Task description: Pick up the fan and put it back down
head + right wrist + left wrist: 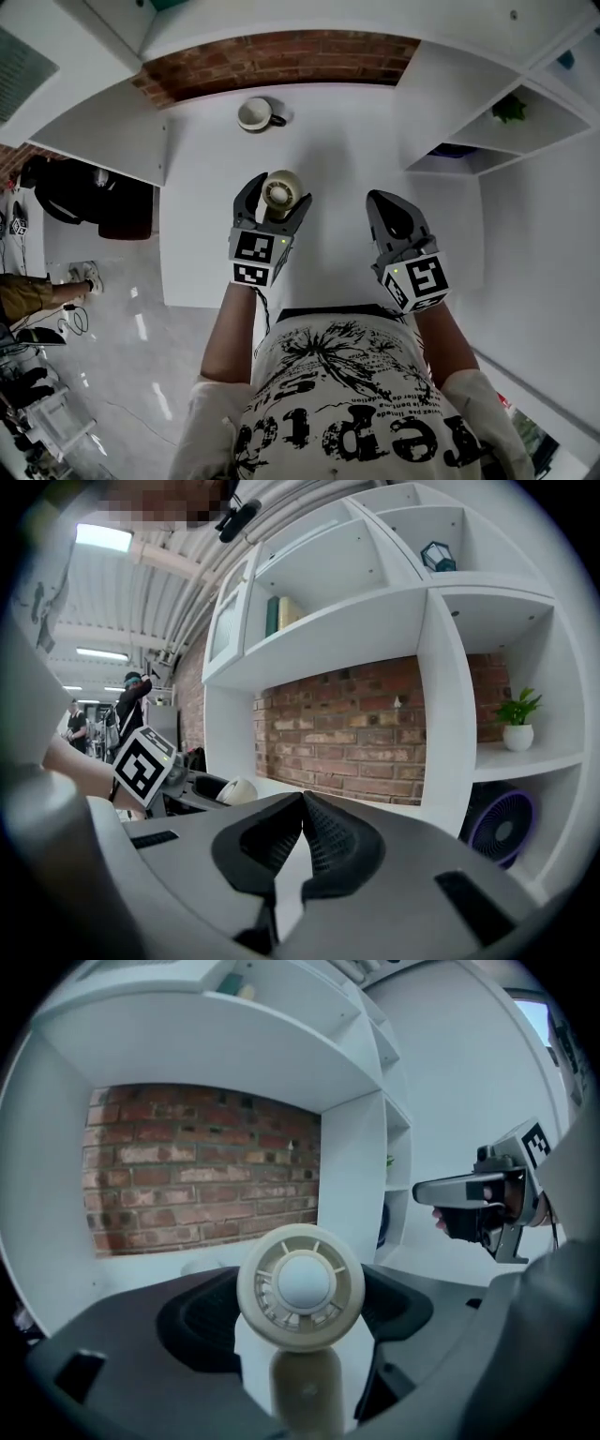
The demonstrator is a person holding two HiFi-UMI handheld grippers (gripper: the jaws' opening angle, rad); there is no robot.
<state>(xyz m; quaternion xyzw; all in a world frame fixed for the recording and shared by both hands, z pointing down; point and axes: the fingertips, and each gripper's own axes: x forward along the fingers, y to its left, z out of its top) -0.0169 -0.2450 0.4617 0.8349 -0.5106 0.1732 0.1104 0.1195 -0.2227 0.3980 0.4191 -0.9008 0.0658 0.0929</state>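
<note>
1. A white tabletop (pixel 337 150) fills the middle of the head view, with a brick wall (pixel 272 56) behind its rear edge
2. A white shelf unit (pixel 487 141) rises past the tabletop's right edge; a potted plant (pixel 517 720) stands in one of its open compartments
3. The person (pixel 347 403), in a white printed shirt, stands at the front edge and reaches both arms out over the tabletop
4. The left hand-held gripper (pixel 277 199) sits over the middle of the tabletop, a little toward the left edge. Its jaws stand apart by the width of the fan's round head and press on the rim from both sides
5. The right hand-held gripper (pixel 303 803) sits over the right half of the tabletop, about level with the left one and well apart from it. Its jaws are pressed together with nothing between them
6. The cream fan (pixel 300 1286) is in the left jaws, its grille facing that gripper's camera and its handle running down toward the gripper's body. Whether it is off the tabletop cannot be told
7. A pale mug (pixel 253 113) stands near the rear edge, left of centre, well apart from both grippers
</note>
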